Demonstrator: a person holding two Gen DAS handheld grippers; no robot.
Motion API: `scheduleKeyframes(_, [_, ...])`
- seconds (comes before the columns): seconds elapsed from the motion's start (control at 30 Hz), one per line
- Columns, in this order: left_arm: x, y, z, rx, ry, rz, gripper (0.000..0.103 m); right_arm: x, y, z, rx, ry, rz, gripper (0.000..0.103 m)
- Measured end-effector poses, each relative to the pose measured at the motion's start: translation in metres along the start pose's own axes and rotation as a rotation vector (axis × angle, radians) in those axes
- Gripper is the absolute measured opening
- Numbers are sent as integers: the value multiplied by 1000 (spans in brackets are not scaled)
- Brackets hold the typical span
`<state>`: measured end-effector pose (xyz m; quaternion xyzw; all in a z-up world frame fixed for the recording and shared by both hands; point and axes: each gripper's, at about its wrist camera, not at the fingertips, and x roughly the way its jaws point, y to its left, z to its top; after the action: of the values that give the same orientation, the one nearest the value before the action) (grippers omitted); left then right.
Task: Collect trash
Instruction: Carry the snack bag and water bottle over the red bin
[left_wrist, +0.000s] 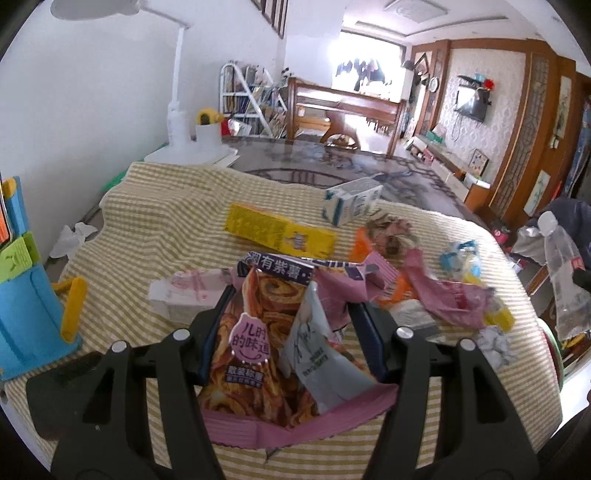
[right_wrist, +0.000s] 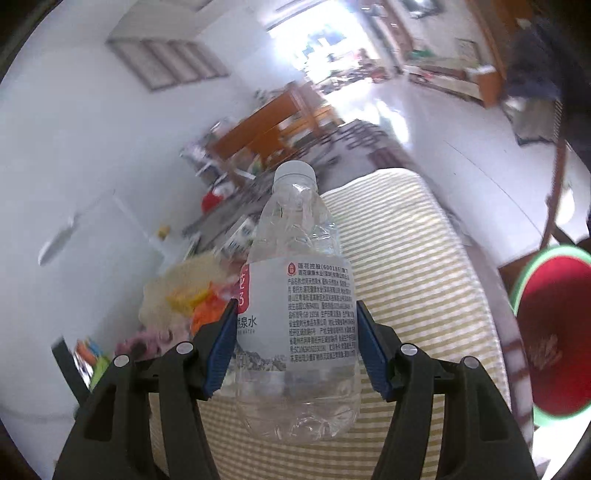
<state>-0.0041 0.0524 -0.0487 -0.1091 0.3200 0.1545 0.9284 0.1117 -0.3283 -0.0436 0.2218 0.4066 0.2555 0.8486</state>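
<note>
A clear plastic water bottle (right_wrist: 299, 295) is clamped at its labelled waist between the blue pads (right_wrist: 221, 354) of the right gripper (right_wrist: 297, 350), cap pointing away from the camera. It is held in the air above the striped cloth (right_wrist: 406, 277), with the red, green-rimmed bin (right_wrist: 550, 350) off to the right of the bottle and lower. No liquid is seen in it, so it is judged light; its thin wall looks dented below the label and is expected to buckle under a hard squeeze. The label band is the stiffest and least slippery zone, and the grip is well placed there.

In the left wrist view the same bottle (left_wrist: 561, 273) is seen at the far right edge, well apart from the rest of the litter. A snack wrapper (left_wrist: 258, 339) with a pink torn edge is gripped in the left gripper (left_wrist: 288, 332), both pads pressed against its crumpled sides, and the wrapper sits just above the cloth. This foil is judged very light, soft and slick; it is best pinched where it is bunched into several layers, as a single flat layer could slide out.

Beyond the wrapper, further from the bottle, a yellow box (left_wrist: 277, 230) and a small white-and-blue carton (left_wrist: 351, 203) lie on the cloth, both apparently rigid enough to be taken across their narrow faces. More pink foil scraps (left_wrist: 443, 288) lie between wrapper and bottle.
</note>
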Motion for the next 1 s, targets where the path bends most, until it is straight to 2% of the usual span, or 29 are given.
scheduleKeyframes(0.13, [-9,-29,-11,-60,17,-128,59,-15,-12,3,19,-14,1,59])
scheduleKeyframes(0.3, [-11,-78,-6,-33,41,-256,59,-27,-25,6,46,-58,-23,59])
scheduleKeyframes(0.47, [0,-129,-7,-50,122,-403,59,-44,-54,8,151,-103,-50,59])
scheduleKeyframes(0.63, [8,-199,-18,29,194,-525,59,-63,-83,10,237,-144,-129,59])
scheduleKeyframes(0.8, [16,-255,-25,94,248,-611,59,-87,-124,10,362,-178,-200,59])
scheduleKeyframes(1.0, [32,-319,-38,227,294,-620,59,-100,-151,6,458,-174,-248,60])
